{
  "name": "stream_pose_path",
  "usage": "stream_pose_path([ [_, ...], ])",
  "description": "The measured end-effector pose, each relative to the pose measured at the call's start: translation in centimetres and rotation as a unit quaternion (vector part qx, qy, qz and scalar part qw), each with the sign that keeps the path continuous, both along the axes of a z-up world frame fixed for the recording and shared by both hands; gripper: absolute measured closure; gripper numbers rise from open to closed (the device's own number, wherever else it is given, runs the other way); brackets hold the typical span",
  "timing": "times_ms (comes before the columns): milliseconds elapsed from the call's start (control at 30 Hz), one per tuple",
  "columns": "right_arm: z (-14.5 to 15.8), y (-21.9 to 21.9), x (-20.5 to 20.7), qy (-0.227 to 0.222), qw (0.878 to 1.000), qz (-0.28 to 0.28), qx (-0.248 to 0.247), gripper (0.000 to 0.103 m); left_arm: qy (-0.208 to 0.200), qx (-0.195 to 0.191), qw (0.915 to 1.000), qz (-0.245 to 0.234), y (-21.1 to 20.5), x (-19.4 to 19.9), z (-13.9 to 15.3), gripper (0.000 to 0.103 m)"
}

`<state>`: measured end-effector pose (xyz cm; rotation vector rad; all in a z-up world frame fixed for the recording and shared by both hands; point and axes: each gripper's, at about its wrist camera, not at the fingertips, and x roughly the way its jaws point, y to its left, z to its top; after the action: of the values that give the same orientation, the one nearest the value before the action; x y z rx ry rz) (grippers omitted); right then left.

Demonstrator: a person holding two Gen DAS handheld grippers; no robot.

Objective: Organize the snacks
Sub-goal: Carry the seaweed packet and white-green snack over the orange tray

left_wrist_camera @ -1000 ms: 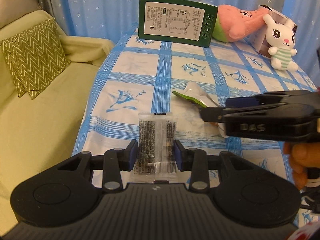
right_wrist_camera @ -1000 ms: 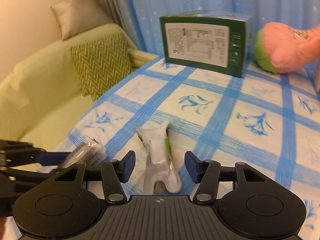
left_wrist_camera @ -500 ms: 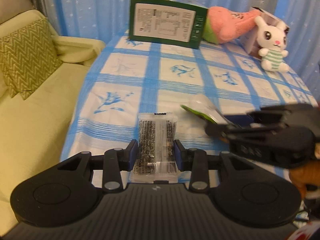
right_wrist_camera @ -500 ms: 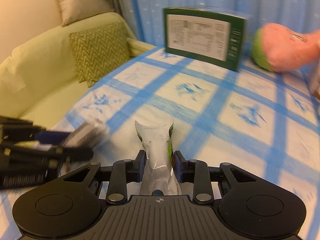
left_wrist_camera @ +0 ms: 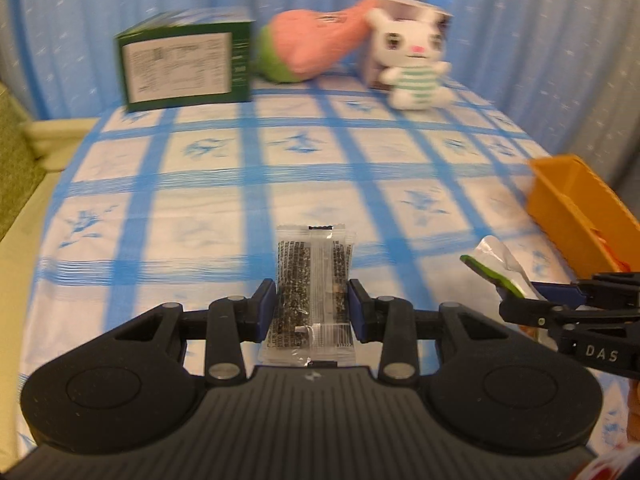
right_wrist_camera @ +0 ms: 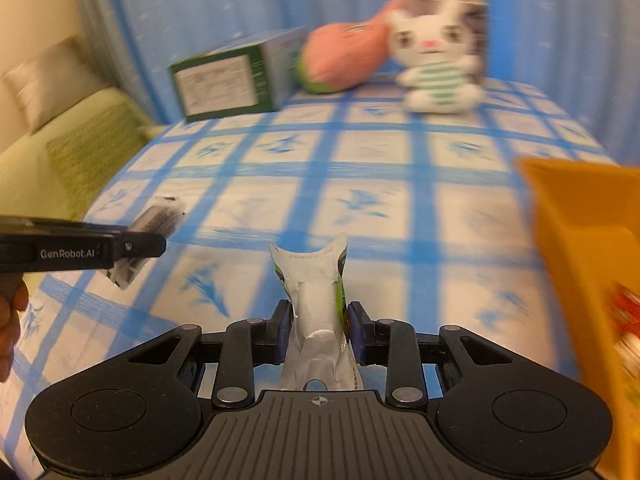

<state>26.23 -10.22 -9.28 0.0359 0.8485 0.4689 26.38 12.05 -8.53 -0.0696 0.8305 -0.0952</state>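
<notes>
My left gripper (left_wrist_camera: 312, 306) is shut on a clear packet of dark sesame snack (left_wrist_camera: 311, 280), held above the blue checked tablecloth (left_wrist_camera: 200, 208). My right gripper (right_wrist_camera: 318, 328) is shut on a silver and green snack packet (right_wrist_camera: 316, 292), also lifted. In the left wrist view the right gripper (left_wrist_camera: 520, 300) shows at the right edge with its green packet (left_wrist_camera: 498, 270). In the right wrist view the left gripper (right_wrist_camera: 138, 246) shows at the left with the sesame packet (right_wrist_camera: 154, 226). An orange bin (left_wrist_camera: 580, 212) stands at the table's right side; it also shows in the right wrist view (right_wrist_camera: 584, 248), holding red snack packs.
A green box (left_wrist_camera: 184, 66), a pink plush (left_wrist_camera: 316, 46) and a white bunny toy (left_wrist_camera: 412, 64) stand along the table's back edge before a blue curtain. A yellow-green sofa (right_wrist_camera: 52, 152) with cushions is left of the table.
Both grippers have swung right toward the orange bin with their packets, which are lifted off the cloth. The right gripper closed on the silver-green packet a second ago.
</notes>
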Motion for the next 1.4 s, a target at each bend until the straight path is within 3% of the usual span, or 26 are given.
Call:
stream_pose_path([
  [233, 2.6, -5.3, -4.8, -0.001, 0.999, -0.049, 0.001, 0.073, -0.022, -0.001, 0.9992, -0.033, -6.5, -3.6, 1.8, 0.069],
  [500, 5.2, -10.0, -9.6, -0.01, 0.996, -0.089, 0.016, 0.073, -0.032, -0.045, 0.9973, -0.049, -11.7, -8.0, 4.5, 0.069],
  [667, 7.1, -12.5, -11.4, -0.027, 0.994, -0.108, 0.016, 0.073, -0.033, -0.051, 0.9964, -0.06, -14.5, -9.8, 5.8, 0.069],
  [1400, 9.7, -22.0, -12.6, -0.048, 0.98, -0.19, 0.029, 0.073, -0.045, -0.032, 0.9913, -0.119, -23.6, -10.3, 9.1, 0.069],
])
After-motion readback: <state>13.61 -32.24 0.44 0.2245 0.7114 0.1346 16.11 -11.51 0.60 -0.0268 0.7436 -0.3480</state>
